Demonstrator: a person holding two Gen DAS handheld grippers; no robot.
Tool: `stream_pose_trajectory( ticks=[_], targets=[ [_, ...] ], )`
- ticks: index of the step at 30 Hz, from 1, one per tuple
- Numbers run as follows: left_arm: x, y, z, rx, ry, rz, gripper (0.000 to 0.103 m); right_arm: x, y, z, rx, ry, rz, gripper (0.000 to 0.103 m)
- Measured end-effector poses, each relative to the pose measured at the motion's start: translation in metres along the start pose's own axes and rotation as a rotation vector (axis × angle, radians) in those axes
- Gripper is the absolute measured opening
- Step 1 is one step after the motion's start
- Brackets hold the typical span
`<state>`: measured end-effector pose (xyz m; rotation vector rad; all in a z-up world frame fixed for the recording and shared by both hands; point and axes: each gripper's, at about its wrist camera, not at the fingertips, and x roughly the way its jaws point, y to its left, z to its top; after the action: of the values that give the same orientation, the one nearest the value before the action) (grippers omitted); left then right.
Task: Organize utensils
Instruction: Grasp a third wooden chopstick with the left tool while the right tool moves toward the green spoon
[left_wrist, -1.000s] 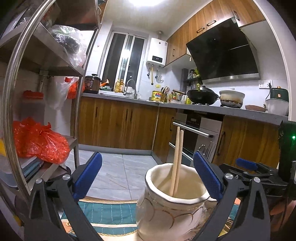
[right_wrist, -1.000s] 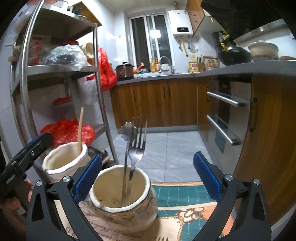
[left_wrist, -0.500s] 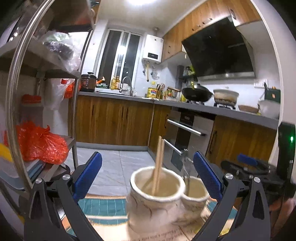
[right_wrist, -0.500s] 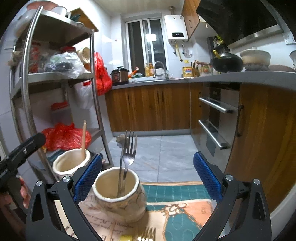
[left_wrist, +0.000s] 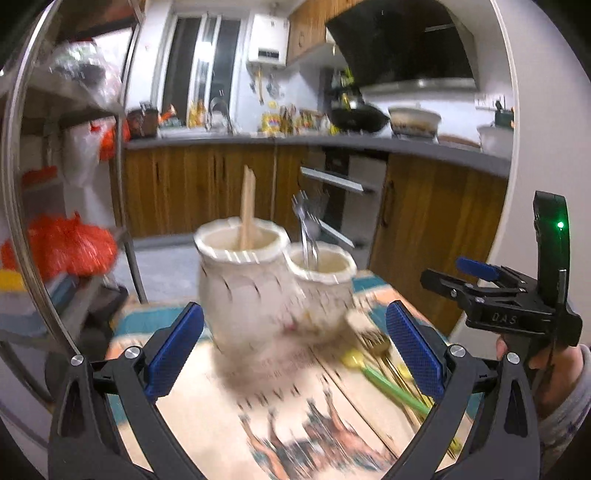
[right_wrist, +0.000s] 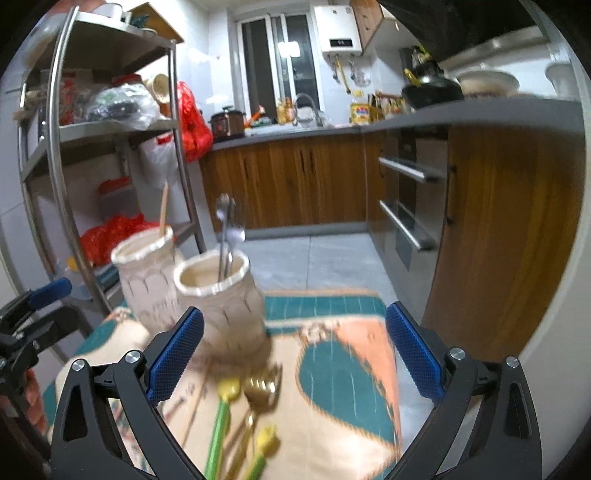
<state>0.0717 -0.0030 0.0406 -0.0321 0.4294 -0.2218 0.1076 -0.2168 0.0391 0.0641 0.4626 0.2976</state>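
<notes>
Two cream ceramic pots stand side by side on a patterned table mat. The left pot (left_wrist: 243, 284) (right_wrist: 146, 275) holds wooden chopsticks (left_wrist: 246, 206). The right pot (left_wrist: 321, 280) (right_wrist: 221, 299) holds a metal fork and spoon (right_wrist: 226, 236). Loose utensils lie on the mat nearer me: a gold fork (right_wrist: 260, 387) and green-handled yellow-tipped pieces (right_wrist: 221, 417) (left_wrist: 391, 384). My left gripper (left_wrist: 293, 354) is open and empty, short of the pots. My right gripper (right_wrist: 293, 354) is open and empty above the loose utensils; it also shows in the left wrist view (left_wrist: 491, 295).
A steel shelf rack (right_wrist: 55, 155) with red bags stands at the left of the table. Wooden cabinets and an oven (right_wrist: 406, 206) line the right and back. The mat's far edge (right_wrist: 321, 295) drops to the tiled floor.
Both grippers have drawn back and up from the pots, which now look smaller and farther. The loose utensils on the mat have come into view. Both stay open.
</notes>
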Motion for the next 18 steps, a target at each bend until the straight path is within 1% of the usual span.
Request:
stream_pose_trajectory(
  ticks=[2,7,9,12,15,18],
  targets=[
    [0.007,-0.007,-0.010,0.004,0.065,-0.015,0.097,-0.001,-0.004,-0.009,0.012,0.023,-0.004,0.098],
    [0.022,-0.023,-0.035,0.021,0.180,-0.028,0.097,-0.007,-0.019,-0.033,0.068,0.080,-0.013,0.098],
    [0.026,-0.028,-0.043,0.024,0.211,-0.028,0.097,-0.010,-0.020,-0.040,0.066,0.099,-0.019,0.098],
    [0.035,-0.034,-0.054,0.035,0.264,-0.014,0.097,-0.013,-0.014,-0.047,0.038,0.120,-0.003,0.098],
    [0.041,-0.036,-0.059,0.036,0.299,-0.002,0.097,-0.019,-0.012,-0.050,0.010,0.112,-0.005,0.098],
    [0.046,-0.039,-0.062,0.047,0.340,0.017,0.097,-0.020,-0.018,-0.049,0.030,0.112,-0.005,0.098]
  ],
)
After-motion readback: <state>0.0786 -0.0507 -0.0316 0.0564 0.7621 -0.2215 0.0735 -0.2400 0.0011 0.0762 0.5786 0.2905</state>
